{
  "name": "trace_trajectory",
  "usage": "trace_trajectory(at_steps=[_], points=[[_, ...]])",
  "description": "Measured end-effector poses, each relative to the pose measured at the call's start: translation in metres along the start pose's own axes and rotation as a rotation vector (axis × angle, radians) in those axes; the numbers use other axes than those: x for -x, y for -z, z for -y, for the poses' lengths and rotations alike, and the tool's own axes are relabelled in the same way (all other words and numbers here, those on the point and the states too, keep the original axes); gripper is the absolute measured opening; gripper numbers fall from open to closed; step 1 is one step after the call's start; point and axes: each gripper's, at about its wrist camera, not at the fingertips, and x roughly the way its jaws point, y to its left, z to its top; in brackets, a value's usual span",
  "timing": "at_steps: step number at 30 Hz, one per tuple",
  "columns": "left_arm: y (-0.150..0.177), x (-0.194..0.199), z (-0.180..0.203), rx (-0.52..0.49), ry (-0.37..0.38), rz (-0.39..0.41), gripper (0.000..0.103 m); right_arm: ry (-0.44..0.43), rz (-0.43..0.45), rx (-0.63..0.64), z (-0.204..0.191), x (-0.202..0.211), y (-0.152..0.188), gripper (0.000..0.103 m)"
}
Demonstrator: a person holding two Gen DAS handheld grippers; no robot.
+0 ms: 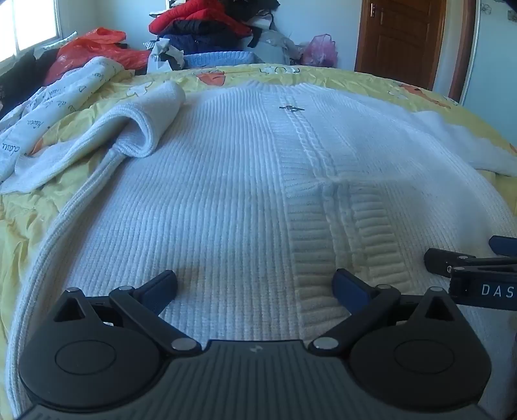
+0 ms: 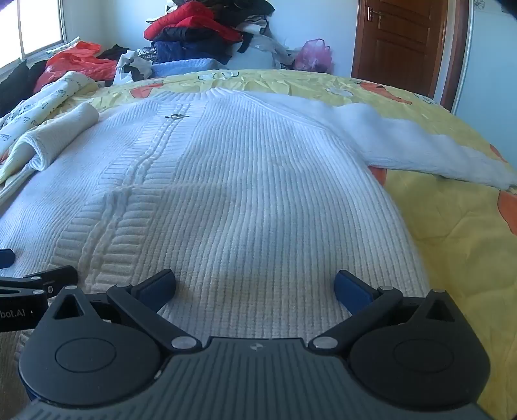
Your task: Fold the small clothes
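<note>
White ribbed knit cardigan is spread flat, front side up, on a yellow cartoon-print quilt that covers the bed. It's got a cable-knit placket running down the middle with one small metal clasp near the neckline. Sleeve on the left side is bunched and folded back on itself next to the body of the cardigan, while the sleeve on the right lies stretched out across the quilt, pointing away to the side.

Both claws sit low over the hem end of the cardigan, side by side, tilted down at it. Left gripper has its jaws spread all the way with nothing between them but bare knit below. Right gripper is the same deal, wide apart and pinching nothing. Can't tell if the fingertips actually touch the fabric.

Off to the far left there's a cream blanket with cursive lettering rumpled on the quilt. Behind the bed sits a big messy pile of clothes, red jackets on top, plus an orange plastic bag, a pink bag and a brown wooden door.
</note>
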Motion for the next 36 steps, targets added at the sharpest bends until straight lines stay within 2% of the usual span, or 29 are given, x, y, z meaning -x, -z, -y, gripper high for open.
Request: trace_trajectory(at_steps=[3,4,9,16,36], points=[[0.005,-0.002,-0.004,0.019,0.026,0.023,0.103,-0.003,0.002,-0.003,0.0,-0.001,0.001,0.103],[0.01,0.0,-0.004,0.013,0.025,0.057,0.103,-0.002,0.005,-0.003,0.0,-0.001,0.001,0.103],[0.017,0.004,-0.001,0.009,0.018,0.116,0.103,0.001,0.033,-0.005,0.0,0.001,0.005,0.103],[0.017,0.004,0.0,0.015,0.014,0.123,0.103,0.012,0.069,-0.015,-0.001,0.003,0.01,0.103],[0.019,0.004,-0.002,0.017,0.016,0.127,0.103,0.009,0.077,-0.016,0.0,0.003,0.011,0.103]])
